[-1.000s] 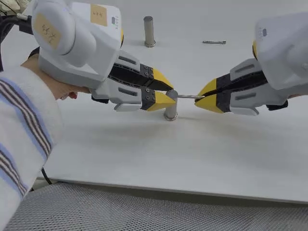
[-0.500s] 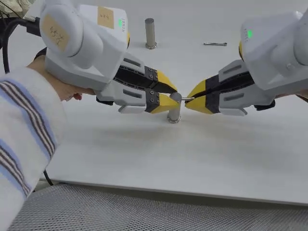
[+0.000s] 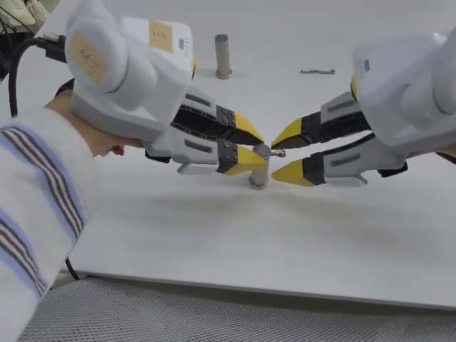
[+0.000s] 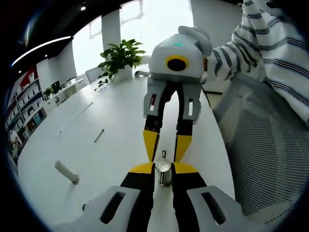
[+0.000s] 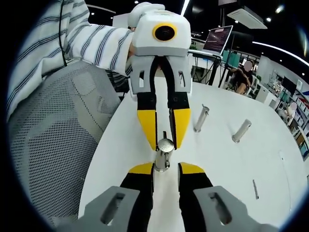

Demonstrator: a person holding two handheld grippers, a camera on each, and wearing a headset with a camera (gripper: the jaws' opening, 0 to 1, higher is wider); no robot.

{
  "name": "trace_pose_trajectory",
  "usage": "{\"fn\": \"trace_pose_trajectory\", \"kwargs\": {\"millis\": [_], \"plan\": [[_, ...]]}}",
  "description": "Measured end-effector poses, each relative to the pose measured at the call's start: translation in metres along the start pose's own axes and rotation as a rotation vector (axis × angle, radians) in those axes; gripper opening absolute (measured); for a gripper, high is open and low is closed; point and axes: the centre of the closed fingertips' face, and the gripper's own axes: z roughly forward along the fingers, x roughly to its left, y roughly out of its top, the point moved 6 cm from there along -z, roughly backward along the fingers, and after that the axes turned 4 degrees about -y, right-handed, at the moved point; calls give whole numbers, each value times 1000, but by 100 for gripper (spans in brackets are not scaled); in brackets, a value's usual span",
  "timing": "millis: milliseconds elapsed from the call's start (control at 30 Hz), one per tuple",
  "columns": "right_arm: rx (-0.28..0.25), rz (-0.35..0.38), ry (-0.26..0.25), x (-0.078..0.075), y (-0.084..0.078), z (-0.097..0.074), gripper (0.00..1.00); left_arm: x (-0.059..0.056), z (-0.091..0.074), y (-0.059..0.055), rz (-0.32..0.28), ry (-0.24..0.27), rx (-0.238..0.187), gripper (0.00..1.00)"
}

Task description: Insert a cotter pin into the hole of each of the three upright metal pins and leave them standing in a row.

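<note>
Cotter pin point(image 3: 278, 152) pokes from metal pin point(image 3: 258, 175), mostly hidden by left tongs point(image 3: 262, 148).

The right hand-held gripper point(image 3: 274, 162) has opened, releasing the cotter pin point(image 3: 278, 152).

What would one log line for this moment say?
left tool: grips metal pin | right tool: open | cotter pin: in hole

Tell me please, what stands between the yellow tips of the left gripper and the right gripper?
The upright metal pin stands there, with a cotter pin sticking out of its side toward the right gripper, as the head view shows.
</note>
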Motion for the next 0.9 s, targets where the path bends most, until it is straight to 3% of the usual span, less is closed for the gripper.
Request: {"fn": "trace_pose_trajectory", "kwargs": {"millis": [200, 433, 900], "plan": [[-16, 15, 0, 1, 4, -12, 6, 0, -1, 1, -1, 7, 4, 10], [-31, 21, -19, -2, 7, -12, 0, 0, -2, 1, -1, 9, 9, 10], [-51, -3, -18, 2, 16, -11, 0, -1, -3, 1, -1, 17, 19, 10]]}}
